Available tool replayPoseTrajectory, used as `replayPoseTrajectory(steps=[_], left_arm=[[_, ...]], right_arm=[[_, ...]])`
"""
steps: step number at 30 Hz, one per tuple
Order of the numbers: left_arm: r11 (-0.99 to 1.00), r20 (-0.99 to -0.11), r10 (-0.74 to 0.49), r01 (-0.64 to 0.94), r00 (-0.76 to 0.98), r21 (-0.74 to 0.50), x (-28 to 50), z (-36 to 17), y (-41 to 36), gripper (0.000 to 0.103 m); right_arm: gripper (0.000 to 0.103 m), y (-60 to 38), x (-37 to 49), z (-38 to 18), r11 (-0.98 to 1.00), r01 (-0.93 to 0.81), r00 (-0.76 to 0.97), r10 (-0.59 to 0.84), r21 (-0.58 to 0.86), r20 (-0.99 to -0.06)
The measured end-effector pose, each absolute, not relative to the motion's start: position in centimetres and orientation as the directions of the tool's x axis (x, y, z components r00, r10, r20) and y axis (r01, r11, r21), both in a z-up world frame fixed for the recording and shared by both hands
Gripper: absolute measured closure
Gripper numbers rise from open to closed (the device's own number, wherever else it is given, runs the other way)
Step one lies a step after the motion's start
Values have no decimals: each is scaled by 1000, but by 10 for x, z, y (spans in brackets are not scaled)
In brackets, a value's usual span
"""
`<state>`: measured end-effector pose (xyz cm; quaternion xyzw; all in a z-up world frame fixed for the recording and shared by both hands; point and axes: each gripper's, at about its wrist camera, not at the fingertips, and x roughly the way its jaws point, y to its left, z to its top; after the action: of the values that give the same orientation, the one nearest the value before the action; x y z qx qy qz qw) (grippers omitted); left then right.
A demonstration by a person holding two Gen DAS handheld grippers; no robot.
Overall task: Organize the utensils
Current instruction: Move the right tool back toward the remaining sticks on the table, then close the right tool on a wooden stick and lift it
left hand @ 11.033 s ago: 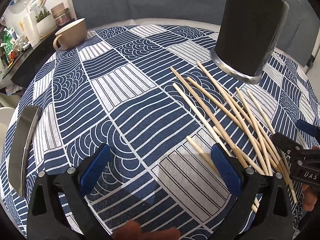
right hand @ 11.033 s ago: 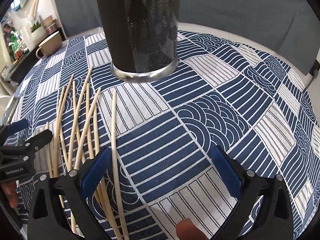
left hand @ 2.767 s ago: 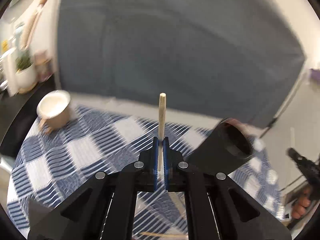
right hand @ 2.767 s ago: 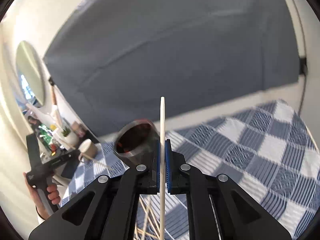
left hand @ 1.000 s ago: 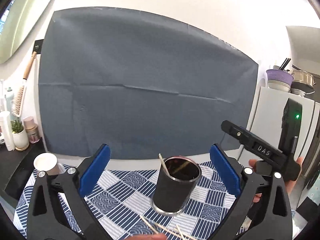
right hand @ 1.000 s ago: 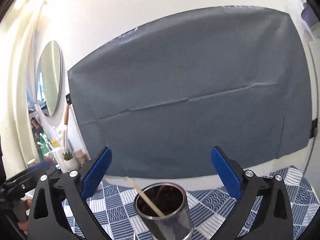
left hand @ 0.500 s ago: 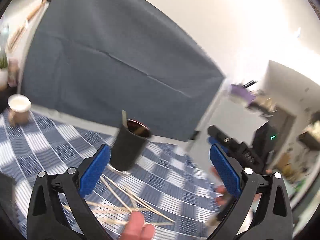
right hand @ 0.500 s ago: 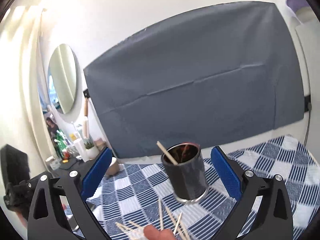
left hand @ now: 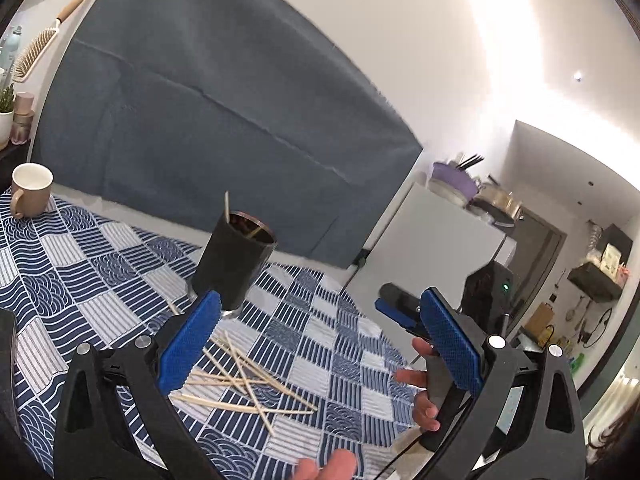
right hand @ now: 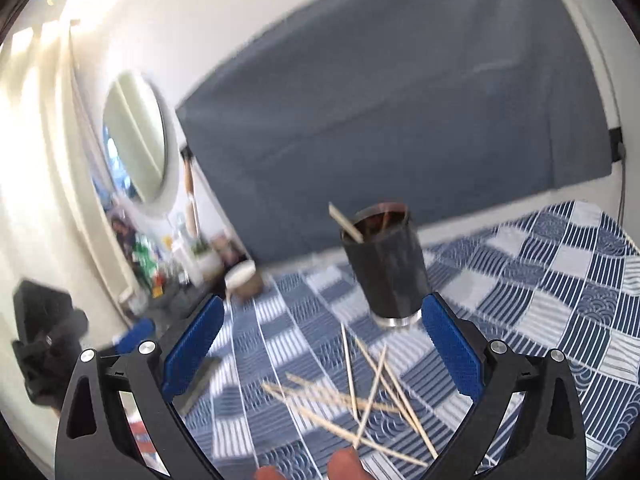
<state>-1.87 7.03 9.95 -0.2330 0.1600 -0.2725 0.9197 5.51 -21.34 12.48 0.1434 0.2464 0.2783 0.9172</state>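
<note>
Both grippers are held up above the table with nothing in them. The left gripper (left hand: pixel 320 344) has its blue pads spread wide, and the right gripper (right hand: pixel 322 350) is spread just as wide. On the blue patterned tablecloth (left hand: pixel 100 264) the loose chopsticks (left hand: pixel 244 380) lie in a crossed heap, below and between each pair of fingers. Farther back stands the black holder (right hand: pixel 386 264), upright, with a chopstick leaning out of its rim. A cream mug (left hand: pixel 30 190) sits at the far left.

beige mug (left hand: pixel 30 189), hairbrush (left hand: pixel 38 46), oval mirror (right hand: pixel 136 136)
</note>
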Motion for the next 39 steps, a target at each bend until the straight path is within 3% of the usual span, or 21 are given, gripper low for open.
replayPoseTrajectory(steps=[8, 13, 17, 20, 23, 36, 39], left_arm=[[848, -359, -465, 291, 809, -443, 27, 64, 69, 6], [933, -511, -316, 164, 799, -321, 62, 34, 68, 6], [934, -583, -301, 110, 755, -340, 87, 11, 78, 6], [937, -639, -283, 62, 715, -345, 105, -4, 84, 6], [956, -690, -233, 31, 685, -292, 118, -13, 78, 6], [989, -823, -108, -21, 558, -145, 167, -33, 21, 6], [992, -839, -93, -25, 536, -125, 179, -36, 10, 6]], right_arm=[[8, -169, 115, 59, 855, -438, 558, 502, 279, -660], [8, -141, 152, 14, 875, -450, 508, 415, 177, -755], [8, -129, 173, -16, 882, -472, 530, 290, 7, -797], [8, -139, 189, -38, 883, -467, 450, 283, 47, -847], [8, -153, 197, -49, 883, -458, 401, 303, 97, -865], [8, -151, 175, -44, 857, -497, 565, 205, -132, -799], [8, -155, 180, -47, 869, -482, 550, 201, -111, -811]])
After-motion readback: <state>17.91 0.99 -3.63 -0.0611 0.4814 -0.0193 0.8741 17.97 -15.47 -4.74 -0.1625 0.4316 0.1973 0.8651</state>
